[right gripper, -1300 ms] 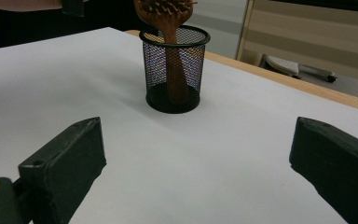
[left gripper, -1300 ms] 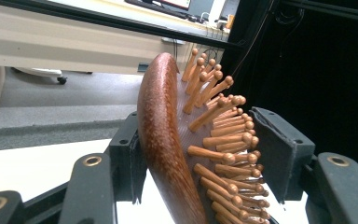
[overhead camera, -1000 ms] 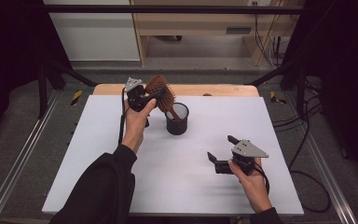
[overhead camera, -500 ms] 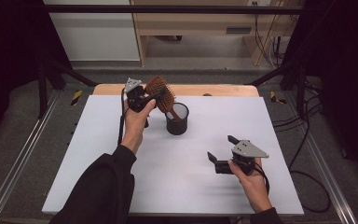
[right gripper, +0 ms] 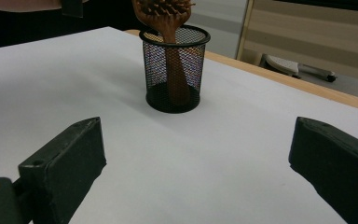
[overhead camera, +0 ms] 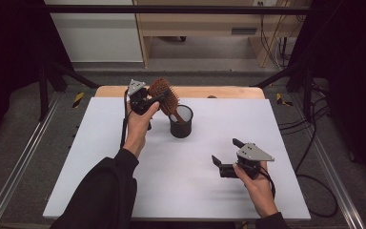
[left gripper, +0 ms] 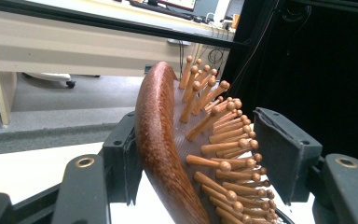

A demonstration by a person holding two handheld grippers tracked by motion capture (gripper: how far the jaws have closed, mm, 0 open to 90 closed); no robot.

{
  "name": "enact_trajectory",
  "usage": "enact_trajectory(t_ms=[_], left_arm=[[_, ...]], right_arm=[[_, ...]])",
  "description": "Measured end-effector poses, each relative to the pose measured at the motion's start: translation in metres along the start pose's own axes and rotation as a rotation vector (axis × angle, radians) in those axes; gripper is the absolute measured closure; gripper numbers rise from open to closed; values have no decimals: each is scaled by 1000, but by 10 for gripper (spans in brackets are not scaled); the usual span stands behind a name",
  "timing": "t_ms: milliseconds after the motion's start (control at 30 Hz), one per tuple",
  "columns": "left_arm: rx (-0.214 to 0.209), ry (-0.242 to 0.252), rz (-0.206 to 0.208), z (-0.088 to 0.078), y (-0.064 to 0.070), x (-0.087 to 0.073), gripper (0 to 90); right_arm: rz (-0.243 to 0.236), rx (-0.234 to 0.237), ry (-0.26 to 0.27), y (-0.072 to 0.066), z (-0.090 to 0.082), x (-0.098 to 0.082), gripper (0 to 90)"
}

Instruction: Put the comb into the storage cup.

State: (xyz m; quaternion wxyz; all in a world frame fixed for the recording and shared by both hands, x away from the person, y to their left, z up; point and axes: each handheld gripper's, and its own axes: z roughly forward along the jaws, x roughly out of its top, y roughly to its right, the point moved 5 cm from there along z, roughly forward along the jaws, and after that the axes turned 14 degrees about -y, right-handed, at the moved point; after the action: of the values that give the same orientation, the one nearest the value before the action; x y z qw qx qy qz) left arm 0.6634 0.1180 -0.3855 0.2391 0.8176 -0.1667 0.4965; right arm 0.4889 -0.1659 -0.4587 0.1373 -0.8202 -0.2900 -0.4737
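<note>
A brown wooden hairbrush (overhead camera: 164,93) stands handle-down in a black mesh cup (overhead camera: 181,125) at the back middle of the white table (overhead camera: 100,157). My left gripper (overhead camera: 158,98) reaches the brush head from the left. In the left gripper view the brush head (left gripper: 158,140) sits between the jaws; the left pad (left gripper: 126,158) lies by its smooth back and the right pad (left gripper: 279,154) stands just off the bristle tips. These jaws have just been opening around the brush. My right gripper (overhead camera: 225,151) rests open near the front right, with nothing between its jaws, facing the cup (right gripper: 173,70).
A wooden strip (overhead camera: 219,91) runs along the table's far edge. Metal rails (overhead camera: 24,162) flank the table on both sides, and cables (overhead camera: 310,143) hang off the right. A desk (overhead camera: 205,28) stands behind the table.
None in the high view: both hands, the brush and the cup stay where they were.
</note>
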Motion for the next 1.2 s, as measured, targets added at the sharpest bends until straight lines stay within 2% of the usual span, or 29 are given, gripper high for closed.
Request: enact_trajectory(t_ms=[633,933,1200], left_arm=[[8,2,19,1,2,-1,306],[20,9,22,2,4,0,210],[26,9,7,3,4,-1,125]], right_arm=[[0,-1,0,0,0,0,38],[-1,0,-1,0,0,0,38],[-1,0,-1,0,0,0,38]])
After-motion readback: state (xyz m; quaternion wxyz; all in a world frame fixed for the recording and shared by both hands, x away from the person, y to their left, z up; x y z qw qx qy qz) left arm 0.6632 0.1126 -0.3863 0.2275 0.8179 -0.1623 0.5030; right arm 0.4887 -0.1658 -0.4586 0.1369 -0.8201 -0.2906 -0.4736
